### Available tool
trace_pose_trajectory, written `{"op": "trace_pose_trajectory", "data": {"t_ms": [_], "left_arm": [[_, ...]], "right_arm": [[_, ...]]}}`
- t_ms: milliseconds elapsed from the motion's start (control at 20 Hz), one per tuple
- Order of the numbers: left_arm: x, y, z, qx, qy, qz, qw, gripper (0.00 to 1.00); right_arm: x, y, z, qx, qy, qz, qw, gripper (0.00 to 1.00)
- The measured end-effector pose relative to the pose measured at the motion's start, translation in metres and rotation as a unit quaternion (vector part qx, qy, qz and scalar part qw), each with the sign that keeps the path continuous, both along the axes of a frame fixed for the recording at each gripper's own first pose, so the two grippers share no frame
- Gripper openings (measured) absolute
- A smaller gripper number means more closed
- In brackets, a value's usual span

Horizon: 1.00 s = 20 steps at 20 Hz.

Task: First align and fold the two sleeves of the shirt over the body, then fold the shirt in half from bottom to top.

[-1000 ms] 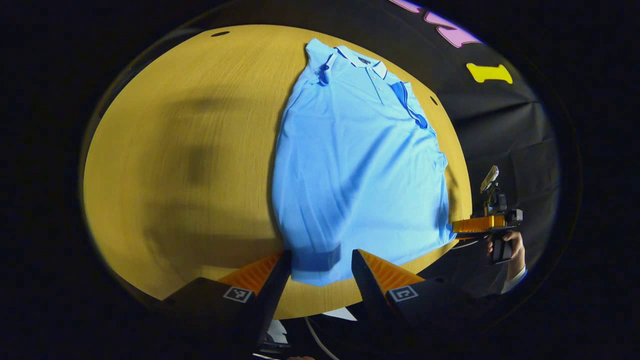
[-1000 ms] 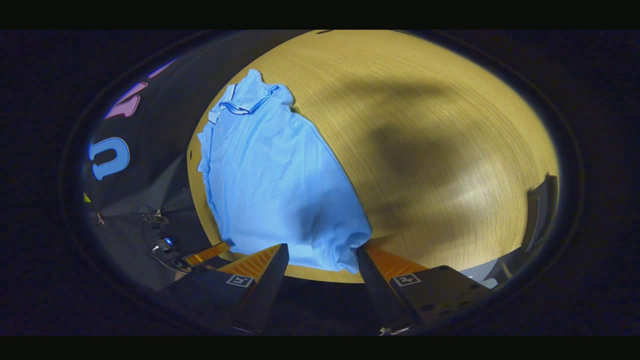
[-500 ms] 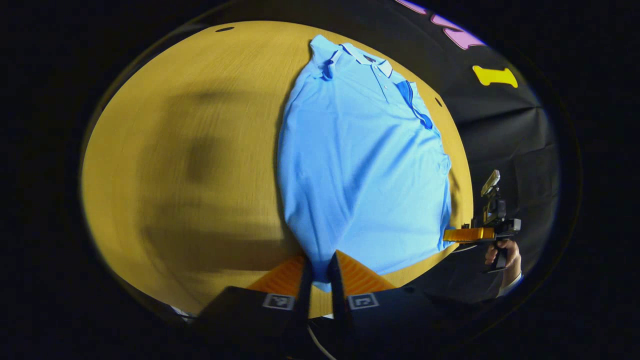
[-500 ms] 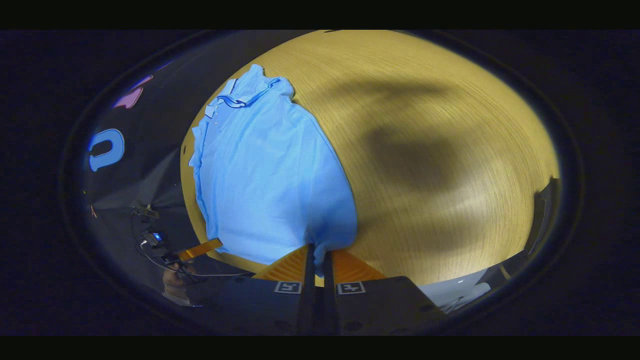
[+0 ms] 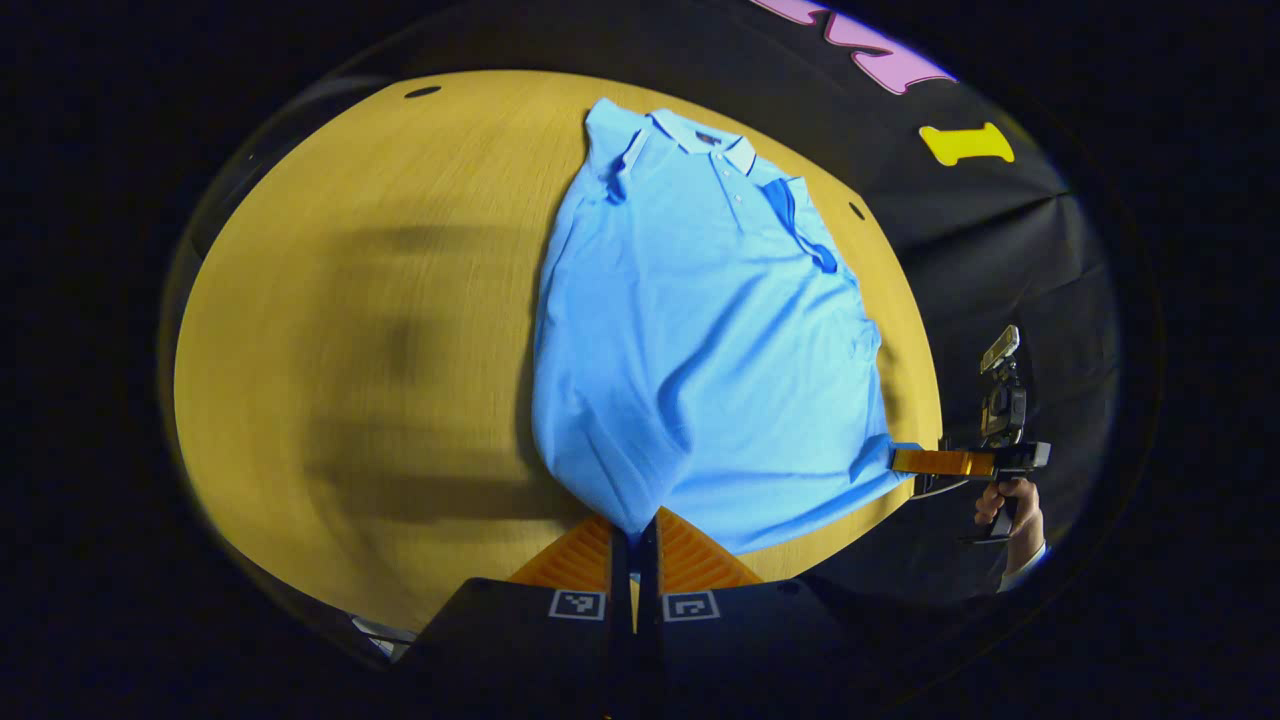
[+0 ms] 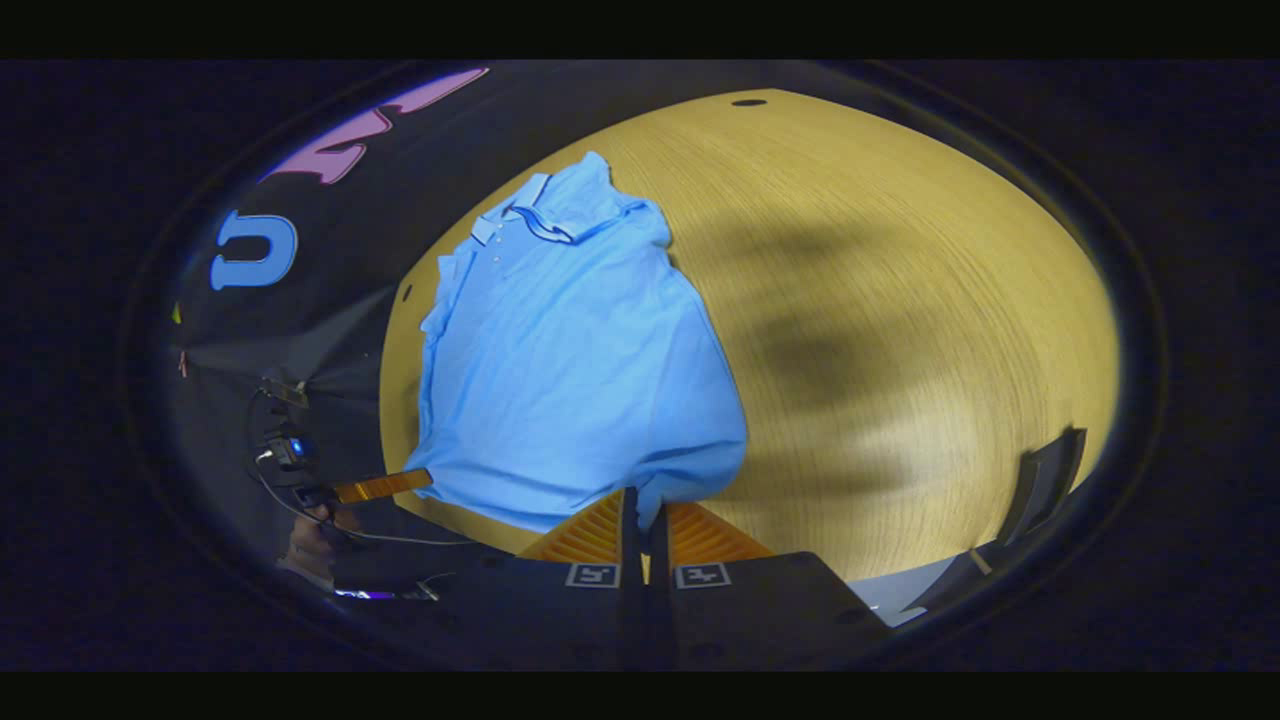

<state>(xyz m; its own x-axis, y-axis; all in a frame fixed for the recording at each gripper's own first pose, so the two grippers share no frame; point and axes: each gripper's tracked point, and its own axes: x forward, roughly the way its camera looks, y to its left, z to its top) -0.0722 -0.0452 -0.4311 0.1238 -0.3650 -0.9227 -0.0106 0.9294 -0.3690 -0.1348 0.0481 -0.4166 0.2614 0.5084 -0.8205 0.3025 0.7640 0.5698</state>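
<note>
Light blue shirt lies flat mid-frame on the worktop, collar up top. Left tongs and right tongs, bottom centre, are each clamped on a hem corner.

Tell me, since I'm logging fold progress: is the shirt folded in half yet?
Not yet. The shirt lies full length, collar far, hem near, sleeves folded in.
</note>
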Motion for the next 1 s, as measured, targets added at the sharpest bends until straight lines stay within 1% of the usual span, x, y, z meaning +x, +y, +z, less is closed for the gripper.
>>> {"op": "trace_pose_trajectory", "data": {"t_ms": [150,350,400,450,500,550,600,650,700,800,850,900,950,1000], "left_arm": [[0.034,0.001,0.030,-0.005,-0.051,0.001,0.999,0.07],[0.085,-0.003,0.062,-0.012,-0.125,0.002,0.992,0.06],[0.098,-0.003,0.067,-0.006,-0.140,-0.004,0.990,0.06],[0.113,-0.002,0.072,0.002,-0.154,-0.010,0.988,0.06],[0.127,0.001,0.076,0.010,-0.162,-0.009,0.987,0.06],[0.145,0.001,0.079,0.012,-0.170,-0.005,0.985,0.07],[0.163,0.001,0.083,0.013,-0.178,-0.001,0.984,0.06],[0.181,0.002,0.087,0.019,-0.186,0.000,0.982,0.06],[0.199,0.005,0.091,0.027,-0.198,-0.005,0.980,0.06],[0.239,0.013,0.095,0.052,-0.220,-0.013,0.974,0.06],[0.255,0.018,0.097,0.061,-0.226,-0.009,0.972,0.06],[0.271,0.020,0.099,0.067,-0.231,-0.003,0.971,0.06],[0.291,0.022,0.096,0.075,-0.237,0.000,0.969,0.06],[0.309,0.025,0.093,0.086,-0.245,0.000,0.966,0.06]], "right_arm": [[0.043,-0.014,0.021,-0.018,-0.059,0.002,0.998,0.05],[0.109,-0.028,0.046,-0.034,-0.132,-0.014,0.991,0.05],[0.125,-0.030,0.052,-0.040,-0.149,-0.016,0.988,0.05],[0.143,-0.030,0.059,-0.043,-0.166,-0.016,0.985,0.11],[0.158,-0.029,0.068,-0.045,-0.178,-0.014,0.983,0.00],[0.175,-0.030,0.073,-0.053,-0.192,-0.009,0.980,0.05],[0.194,-0.028,0.078,-0.058,-0.205,-0.004,0.977,0.00],[0.213,-0.026,0.082,-0.062,-0.216,-0.001,0.974,0.00],[0.232,-0.026,0.086,-0.066,-0.227,-0.003,0.972,0.05],[0.271,-0.027,0.091,-0.072,-0.246,-0.004,0.966,0.05],[0.290,-0.027,0.092,-0.073,-0.254,-0.005,0.964,0.05],[0.310,-0.028,0.094,-0.074,-0.260,-0.007,0.963,0.00],[0.329,-0.027,0.093,-0.074,-0.264,-0.005,0.962,0.05],[0.345,-0.027,0.090,-0.076,-0.267,-0.003,0.961,0.00]]}}
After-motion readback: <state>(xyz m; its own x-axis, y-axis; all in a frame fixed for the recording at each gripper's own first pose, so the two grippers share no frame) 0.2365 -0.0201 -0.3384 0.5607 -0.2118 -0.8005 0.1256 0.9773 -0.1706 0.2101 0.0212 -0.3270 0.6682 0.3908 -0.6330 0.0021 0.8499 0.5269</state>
